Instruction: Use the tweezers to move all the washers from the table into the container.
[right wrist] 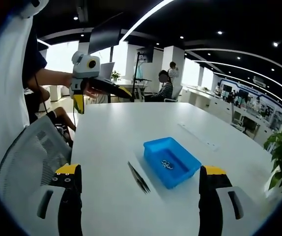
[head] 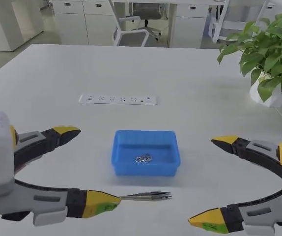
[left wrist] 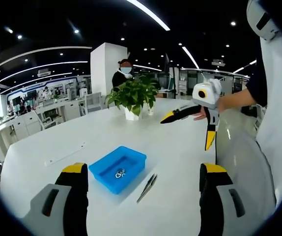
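Note:
A blue container (head: 146,152) sits mid-table with a few silver washers (head: 143,158) lying inside; it also appears in the left gripper view (left wrist: 118,168) and the right gripper view (right wrist: 171,161). Metal tweezers (head: 147,196) lie flat on the table just in front of the container, also seen in the gripper views (left wrist: 146,187) (right wrist: 138,177). My left gripper (head: 94,165) hovers open at the left, its lower jaw tip close to the tweezers' handle end. My right gripper (head: 205,179) is open at the right, clear of the container. Neither holds anything.
A white power strip (head: 117,99) lies behind the container. A potted plant (head: 268,54) stands at the table's far right corner. Office chairs and cabinets stand beyond the far edge. People are in the background of both gripper views.

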`<state>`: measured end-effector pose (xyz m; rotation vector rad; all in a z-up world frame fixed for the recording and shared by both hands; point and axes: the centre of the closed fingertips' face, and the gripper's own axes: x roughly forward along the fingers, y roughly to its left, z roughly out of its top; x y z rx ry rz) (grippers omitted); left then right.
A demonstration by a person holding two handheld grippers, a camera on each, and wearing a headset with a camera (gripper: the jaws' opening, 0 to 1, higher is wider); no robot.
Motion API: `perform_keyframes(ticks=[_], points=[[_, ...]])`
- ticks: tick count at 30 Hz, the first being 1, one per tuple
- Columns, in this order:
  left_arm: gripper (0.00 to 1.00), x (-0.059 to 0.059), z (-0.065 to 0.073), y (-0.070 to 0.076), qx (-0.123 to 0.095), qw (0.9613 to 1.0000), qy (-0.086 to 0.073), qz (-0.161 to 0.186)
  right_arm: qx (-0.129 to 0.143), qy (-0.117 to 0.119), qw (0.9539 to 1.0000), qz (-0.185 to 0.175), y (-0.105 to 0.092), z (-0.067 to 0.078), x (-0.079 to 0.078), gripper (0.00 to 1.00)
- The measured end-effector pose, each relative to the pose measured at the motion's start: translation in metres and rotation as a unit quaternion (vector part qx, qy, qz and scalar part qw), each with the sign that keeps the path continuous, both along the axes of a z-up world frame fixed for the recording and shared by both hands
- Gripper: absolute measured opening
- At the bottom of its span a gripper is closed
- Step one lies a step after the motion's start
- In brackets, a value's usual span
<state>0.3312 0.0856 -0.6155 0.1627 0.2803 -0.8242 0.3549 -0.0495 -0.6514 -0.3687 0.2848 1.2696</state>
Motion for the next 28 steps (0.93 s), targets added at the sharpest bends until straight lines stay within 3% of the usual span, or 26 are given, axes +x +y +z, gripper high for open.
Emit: perform_keyframes(ticks=[5,19,23,28], points=[[1.00,-0.003,-0.004,-0.004,0.007,0.9999,0.010,-0.007,-0.001,-0.001,1.0000,0.005,0.003,0.001,-0.002,1.00],[1.00,-0.002,0.005,-0.009,0.003,0.9999,-0.003,-0.012,-0.003,-0.006,1.0000,-0.002,-0.007,0.006,-0.001,1.00],[1.00,-0.001,0.003,-0.008,0.014,0.9998,-0.001,-0.016,0.000,-0.007,0.9999,-0.014,-0.012,0.009,0.001,1.00],[1.00,-0.001,0.004,-0.008,0.014,0.9998,0.001,-0.016,0.000,-0.007,0.9998,-0.018,-0.014,0.009,0.002,1.00]])
